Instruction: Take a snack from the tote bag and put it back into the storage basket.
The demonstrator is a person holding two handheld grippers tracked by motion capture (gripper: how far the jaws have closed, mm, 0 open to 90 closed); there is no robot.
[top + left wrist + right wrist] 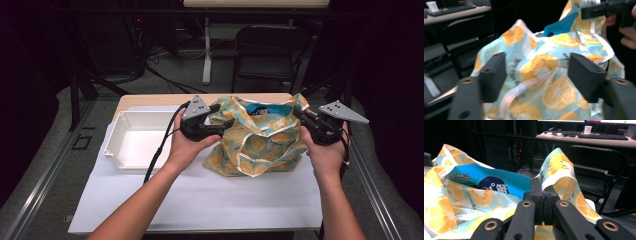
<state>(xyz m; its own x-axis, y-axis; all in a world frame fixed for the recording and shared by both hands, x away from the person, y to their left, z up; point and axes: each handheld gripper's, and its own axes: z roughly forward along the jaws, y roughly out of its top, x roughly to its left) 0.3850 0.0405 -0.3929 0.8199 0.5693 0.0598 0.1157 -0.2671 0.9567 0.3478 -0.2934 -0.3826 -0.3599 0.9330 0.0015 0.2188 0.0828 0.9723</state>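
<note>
Bare forearms come up from six o'clock in the high view, each hand wrapped round a black two-jaw tool. Between them, on the white sheet over the table (210, 200), slumps a soft cloth tote bag printed with orange and lemon slices on pale teal (255, 145). At its nine o'clock side sits the left gripper (220, 122), jaw tips against the bag's rim; at three o'clock the right gripper (302, 114) meets the opposite rim. Farther toward nine o'clock lies a shallow white plastic tray (117, 150).

From the left gripper view, the left gripper (537, 72) has its jaws standing well apart, and the bag (554, 92) bulges in the gap between them without either pad pressing on it. At one o'clock the other tool pinches the far rim.

From the right gripper view, the right gripper (541, 195) has its jaws tight together, clamped on a fold of the bag's edge (559, 170), which loops up toward twelve o'clock. A blue packet (496, 182) shows inside the bag at ten o'clock.
</note>
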